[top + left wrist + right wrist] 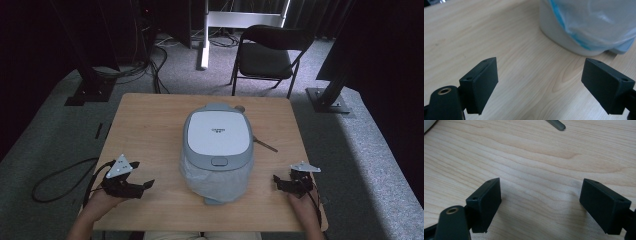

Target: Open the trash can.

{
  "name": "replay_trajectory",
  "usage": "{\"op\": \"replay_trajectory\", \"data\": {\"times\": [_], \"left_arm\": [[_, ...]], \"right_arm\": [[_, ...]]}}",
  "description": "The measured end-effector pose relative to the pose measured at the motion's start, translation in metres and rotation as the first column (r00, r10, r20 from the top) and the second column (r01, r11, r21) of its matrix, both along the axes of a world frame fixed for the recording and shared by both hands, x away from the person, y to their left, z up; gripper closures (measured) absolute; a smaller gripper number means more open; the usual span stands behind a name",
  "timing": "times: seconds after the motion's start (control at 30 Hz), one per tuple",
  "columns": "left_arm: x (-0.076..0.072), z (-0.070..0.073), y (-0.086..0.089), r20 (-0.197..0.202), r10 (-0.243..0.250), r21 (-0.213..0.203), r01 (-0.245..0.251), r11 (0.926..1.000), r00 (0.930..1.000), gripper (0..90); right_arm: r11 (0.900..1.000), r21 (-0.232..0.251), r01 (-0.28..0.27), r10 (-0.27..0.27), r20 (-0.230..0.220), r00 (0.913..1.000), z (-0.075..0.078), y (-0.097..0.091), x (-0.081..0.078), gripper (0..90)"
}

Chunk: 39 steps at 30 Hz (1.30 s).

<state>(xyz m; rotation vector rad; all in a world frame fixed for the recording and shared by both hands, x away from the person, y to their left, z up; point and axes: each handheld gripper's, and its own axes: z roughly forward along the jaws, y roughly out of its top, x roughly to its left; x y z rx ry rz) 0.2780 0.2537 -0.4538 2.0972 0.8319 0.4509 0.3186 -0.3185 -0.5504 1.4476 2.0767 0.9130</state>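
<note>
On the light wooden table (150,130), both grippers wait, jaws apart and empty.
Left gripper (540,82) sits near the grey-and-white lidded cooker (216,137); its loose clear plastic wrap (596,22) might snag; right gripper (540,203) could nudge the slim grey utensil handle (556,124).

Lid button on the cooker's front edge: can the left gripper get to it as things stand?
Probably yes. The left gripper is open and holds nothing, bare table lies between it and the cooker, and the lid button faces up uncovered, above the plastic bag.
</note>
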Motion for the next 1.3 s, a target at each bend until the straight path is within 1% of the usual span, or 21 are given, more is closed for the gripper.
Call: {"op": "replay_trajectory", "data": {"times": [0.17, 0.2, 0.23, 0.33, 0.43, 0.5, 0.53, 0.63, 0.67, 0.7, 0.73, 0.8, 0.83, 1.03, 1.1, 1.13, 1.17, 1.2, 1.23, 1.27, 1.3], "left_arm": [[-0.003, 0.011, -0.008, 0.022, -0.024, -0.017, 0.024, 0.9996, 0.9995, 14.3], [-0.003, 0.011, -0.008, 0.022, -0.024, -0.017, 0.024, 0.9996, 0.9995, 14.3], [-0.004, 0.016, -0.011, 0.026, -0.040, -0.029, 0.041, 0.9987, 0.9989, 14.3], [-0.005, 0.020, -0.015, 0.018, -0.061, -0.043, 0.062, 0.9971, 0.9980, 15.7], [-0.006, 0.026, -0.020, 0.021, -0.072, -0.039, 0.073, 0.9966, 0.9972, 15.9], [-0.007, 0.031, -0.023, 0.025, -0.078, -0.052, 0.079, 0.9955, 0.9966, 19.1], [-0.008, 0.034, -0.024, 0.030, -0.090, -0.064, 0.092, 0.9938, 0.9955, 19.2], [-0.011, 0.042, -0.026, 0.053, -0.102, -0.085, 0.106, 0.9907, 0.9934, 23.7], [-0.011, 0.045, -0.027, 0.059, -0.113, -0.089, 0.118, 0.9890, 0.9919, 23.9], [-0.012, 0.047, -0.028, 0.076, -0.115, -0.091, 0.122, 0.9884, 0.9905, 27.1], [-0.013, 0.050, -0.029, 0.088, -0.128, -0.098, 0.137, 0.9857, 0.9879, 30.8], [-0.013, 0.054, -0.031, 0.098, -0.144, -0.105, 0.154, 0.9824, 0.9846, 32.1], [-0.014, 0.056, -0.033, 0.105, -0.146, -0.101, 0.157, 0.9824, 0.9836, 34.3], [-0.016, 0.070, -0.045, 0.123, -0.180, -0.091, 0.192, 0.9772, 0.9760, 35.4], [-0.019, 0.076, -0.048, 0.155, -0.178, -0.105, 0.196, 0.9750, 0.9718, 41.7], [-0.020, 0.078, -0.049, 0.162, -0.183, -0.112, 0.202, 0.9729, 0.9696, 44.6], [-0.022, 0.081, -0.050, 0.183, -0.184, -0.122, 0.208, 0.9705, 0.9659, 45.9], [-0.024, 0.084, -0.050, 0.199, -0.181, -0.126, 0.208, 0.9699, 0.9632, 50.2], [-0.025, 0.087, -0.052, 0.206, -0.184, -0.134, 0.214, 0.9676, 0.9610, 52.4], [-0.027, 0.091, -0.053, 0.220, -0.190, -0.142, 0.224, 0.9642, 0.9570, 54.7], [-0.029, 0.093, -0.055, 0.226, -0.193, -0.140, 0.228, 0.9634, 0.9548, 57.5]], "right_arm": [[1.0000, 0.000, 0.000, 0.000, 0.000, 1.0000, 0.000, 0.000, 0.000, 16.7], [1.0000, 0.000, 0.000, 0.000, 0.000, 1.0000, 0.000, 0.000, 0.000, 16.7], [1.0000, 0.000, 0.000, 0.000, 0.000, 1.0000, 0.000, 0.000, 0.000, 16.7], [1.0000, 0.000, -0.001, 0.001, 0.001, 1.0000, 0.000, 0.000, 0.000, 16.7], [1.0000, 0.000, -0.001, 0.001, 0.001, 1.0000, 0.000, 0.000, 0.000, 16.7], [1.0000, 0.000, -0.001, 0.001, 0.001, 1.0000, 0.000, 0.000, 0.000, 16.8], [1.0000, 0.000, 0.000, 0.000, 0.001, 1.0000, 0.000, 0.000, 0.000, 16.9], [1.0000, -0.001, -0.001, 0.001, 0.001, 1.0000, 0.000, 0.000, 0.000, 16.9], [1.0000, -0.001, -0.001, 0.001, 0.002, 1.0000, 0.000, 0.000, 0.000, 16.9], [1.0000, -0.001, -0.001, 0.001, 0.001, 1.0000, 0.000, 0.000, 0.000, 16.9], [1.0000, -0.001, -0.001, 0.001, 0.002, 1.0000, 0.000, 0.000, 0.000, 16.9], [1.0000, -0.001, -0.001, 0.001, 0.001, 1.0000, 0.000, 0.000, 0.000, 16.9], [1.0000, -0.001, -0.001, 0.001, 0.001, 1.0000, 0.000, 0.000, 0.000, 17.0], [1.0000, -0.001, 0.000, 0.000, 0.001, 1.0000, 0.000, 0.000, 0.000, 16.9], [1.0000, 0.000, 0.000, 0.000, 0.001, 1.0000, 0.000, 0.000, 0.000, 17.0], [1.0000, 0.000, 0.001, -0.001, 0.001, 1.0000, 0.000, 0.000, 0.000, 17.1], [1.0000, 0.000, 0.001, -0.001, 0.001, 1.0000, 0.000, 0.000, 0.000, 17.1], [1.0000, 0.000, 0.001, -0.001, 0.001, 1.0000, 0.000, 0.000, 0.000, 17.1], [1.0000, 0.000, 0.001, -0.001, 0.002, 1.0000, 0.000, 0.000, 0.000, 17.1], [1.0000, 0.000, 0.001, -0.001, 0.002, 1.0000, 0.000, 0.000, 0.000, 17.1], [1.0000, 0.000, 0.001, -0.001, 0.001, 1.0000, 0.000, 0.000, 0.000, 17.1]]}}
